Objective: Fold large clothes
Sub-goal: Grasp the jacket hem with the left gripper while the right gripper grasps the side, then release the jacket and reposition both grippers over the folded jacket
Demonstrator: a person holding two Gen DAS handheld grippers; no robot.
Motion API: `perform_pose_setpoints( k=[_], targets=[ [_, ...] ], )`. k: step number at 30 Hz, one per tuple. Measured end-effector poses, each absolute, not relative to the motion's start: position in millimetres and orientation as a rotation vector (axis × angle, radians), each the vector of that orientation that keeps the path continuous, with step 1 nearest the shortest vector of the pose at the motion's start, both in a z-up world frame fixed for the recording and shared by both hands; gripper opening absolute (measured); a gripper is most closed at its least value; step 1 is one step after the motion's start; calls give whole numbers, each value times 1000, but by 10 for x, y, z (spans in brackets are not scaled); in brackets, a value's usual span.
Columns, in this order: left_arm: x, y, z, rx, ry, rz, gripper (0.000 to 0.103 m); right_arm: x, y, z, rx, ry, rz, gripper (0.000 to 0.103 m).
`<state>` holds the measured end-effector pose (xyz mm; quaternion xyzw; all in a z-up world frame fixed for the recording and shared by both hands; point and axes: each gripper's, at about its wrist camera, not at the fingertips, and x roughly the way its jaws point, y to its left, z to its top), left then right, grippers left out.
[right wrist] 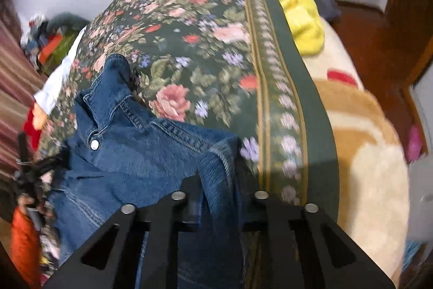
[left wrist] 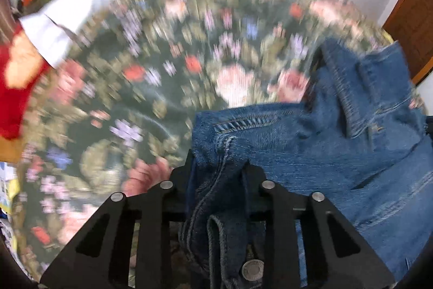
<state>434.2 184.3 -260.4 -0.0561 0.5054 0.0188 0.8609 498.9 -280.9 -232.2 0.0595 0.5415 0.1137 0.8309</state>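
The denim jacket (right wrist: 151, 153) lies bunched on the floral bedspread (right wrist: 205, 50), its collar toward the wall. A white garment (left wrist: 70, 18) and a red one (left wrist: 13, 99) lie beside the spread's far edge; a yellow blanket (right wrist: 303, 26) lies opposite. The left gripper (left wrist: 216, 169) is clamped on a seamed denim fold, and the right gripper (right wrist: 219, 180) on another edge. Both point steeply downward.

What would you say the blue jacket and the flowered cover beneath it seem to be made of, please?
The blue jacket looks like denim: faded blue twill, matte, with contrast double stitching and a metal snap button. The flowered cover looks like a woven, printed or tapestry-style cloth, matte, with a striped green border; blur leaves its exact weave open.
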Motion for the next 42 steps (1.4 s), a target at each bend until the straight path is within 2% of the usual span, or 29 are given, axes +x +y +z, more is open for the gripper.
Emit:
perform_pose_setpoints(
  k=[3,6,9,14,17,22,25,26,28,29,30,32,39,42],
  targets=[
    [4193,2012,-2263,-210,985,32,25,5070,-2631,-2225,45,1107,262,11],
    [4095,2079,-2045,-106,911,94,25,5239,-2391,-2142,-27,1075,270,10],
    [4178,2344,-1981,-130,909,155,25,5437,-2160,-2056,-40,1044,291,10],
    [4401,2741,-2361,-143,1004,249,27,5711,-1723,-2070,-104,1014,314,10],
    [4387,2815,-2635,-118,1058,275,34,5835,-1517,-2262,-184,1030,277,11],
    [4313,2761,-2736,-76,1036,285,37,5890,-1551,-2462,-208,1067,269,12],
    [4308,2789,-2732,-88,1044,282,39,5847,-1636,-2464,-212,1098,283,18],
    [4326,2804,-2729,-92,1047,282,39,5824,-1659,-2454,-216,1100,279,24],
    [4313,2803,-2703,-97,1053,288,41,5775,-1706,-2415,-245,1086,232,50],
    [4301,2793,-2680,-95,1057,289,41,5751,-1724,-2387,-268,1069,192,72],
    [4291,2782,-2654,-92,1059,291,43,5709,-1763,-2334,-281,1037,154,83],
    [4246,2757,-2582,-80,1063,299,49,5661,-1829,-2257,-248,1030,169,83],
    [3798,2624,-1889,-61,963,269,51,5225,-1976,-1673,-110,994,247,83],
    [3488,2503,-1471,-71,875,241,60,4888,-1980,-1330,-109,941,276,84]
  ],
)
